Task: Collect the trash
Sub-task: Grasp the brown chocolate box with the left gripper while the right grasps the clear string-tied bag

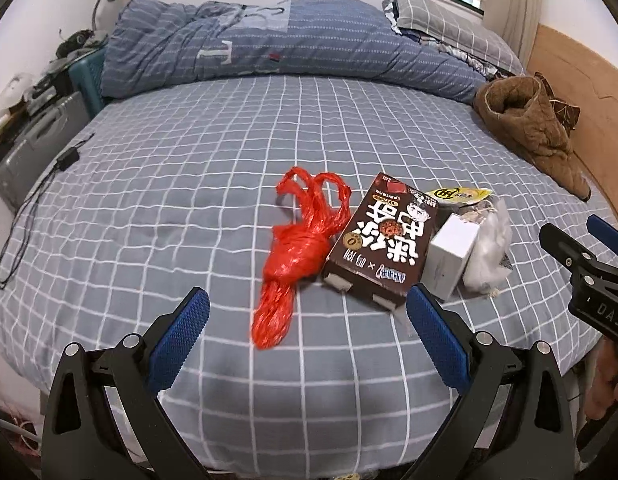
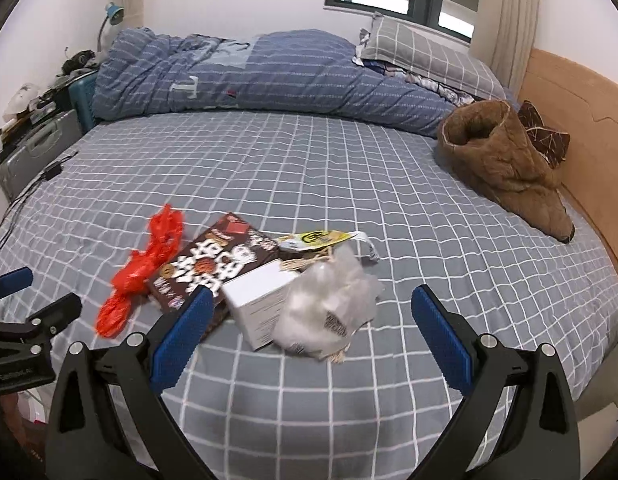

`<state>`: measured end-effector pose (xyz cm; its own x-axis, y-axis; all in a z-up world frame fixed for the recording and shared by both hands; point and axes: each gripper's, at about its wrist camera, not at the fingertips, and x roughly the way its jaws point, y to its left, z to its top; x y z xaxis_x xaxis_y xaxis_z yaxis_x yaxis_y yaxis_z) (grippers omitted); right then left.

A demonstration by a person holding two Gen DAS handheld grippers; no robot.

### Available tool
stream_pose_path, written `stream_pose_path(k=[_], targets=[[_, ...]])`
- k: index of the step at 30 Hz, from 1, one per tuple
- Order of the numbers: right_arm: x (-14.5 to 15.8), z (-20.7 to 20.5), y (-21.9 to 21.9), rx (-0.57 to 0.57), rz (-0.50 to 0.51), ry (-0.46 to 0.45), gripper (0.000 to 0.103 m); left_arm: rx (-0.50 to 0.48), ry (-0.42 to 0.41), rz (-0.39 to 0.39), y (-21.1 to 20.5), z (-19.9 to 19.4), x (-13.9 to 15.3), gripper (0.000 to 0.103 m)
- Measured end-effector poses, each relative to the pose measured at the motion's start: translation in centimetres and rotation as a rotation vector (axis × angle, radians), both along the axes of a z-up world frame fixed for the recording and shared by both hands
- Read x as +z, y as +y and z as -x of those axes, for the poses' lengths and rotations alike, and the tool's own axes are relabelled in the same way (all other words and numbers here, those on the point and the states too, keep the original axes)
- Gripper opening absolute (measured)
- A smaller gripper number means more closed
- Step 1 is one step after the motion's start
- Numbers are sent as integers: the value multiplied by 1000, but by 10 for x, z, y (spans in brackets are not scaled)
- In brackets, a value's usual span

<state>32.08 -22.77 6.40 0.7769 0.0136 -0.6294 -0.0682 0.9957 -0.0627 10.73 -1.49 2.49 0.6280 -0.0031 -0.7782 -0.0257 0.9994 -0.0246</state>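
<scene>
On the bed's grey checked sheet (image 1: 189, 200) lies a cluster of trash: a knotted red plastic bag (image 1: 297, 248), touching a brown snack box (image 1: 383, 244), then a small white box (image 1: 451, 254) and a crumpled clear plastic bag (image 2: 329, 308), with a yellow-labelled wrapper (image 2: 321, 238) behind them. Both claws hover over the near edge, spread wide and holding nothing: the left claw (image 1: 307, 330) before the red bag, the right claw (image 2: 309, 332) before the clear bag.

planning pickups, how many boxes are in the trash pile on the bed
2. The brown box lies beside the red bag; the white box rests against its right side, next to the clear plastic wrap. Others may be hidden underneath.
</scene>
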Motion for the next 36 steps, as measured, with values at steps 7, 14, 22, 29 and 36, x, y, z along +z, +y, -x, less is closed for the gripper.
stream_pose_path(k=[7, 14, 22, 29, 36], targets=[[-28, -37, -14, -10, -18, 37, 95, -33, 37, -15, -15, -38, -33, 96], [-50, -58, -17, 8, -22, 58, 91, -94, 54, -18, -27, -62, -56, 96], [-62, -62, -23, 44, -66, 69, 84, -182, 83, -16, -43, -83, -75, 96], [-81, -70, -33, 73, -109, 100, 74, -229, 84, -23, -57, -93, -90, 98], [-91, -74, -39, 137, -190, 144, 63, -277, 103, -45, -70, -96, -93, 97]])
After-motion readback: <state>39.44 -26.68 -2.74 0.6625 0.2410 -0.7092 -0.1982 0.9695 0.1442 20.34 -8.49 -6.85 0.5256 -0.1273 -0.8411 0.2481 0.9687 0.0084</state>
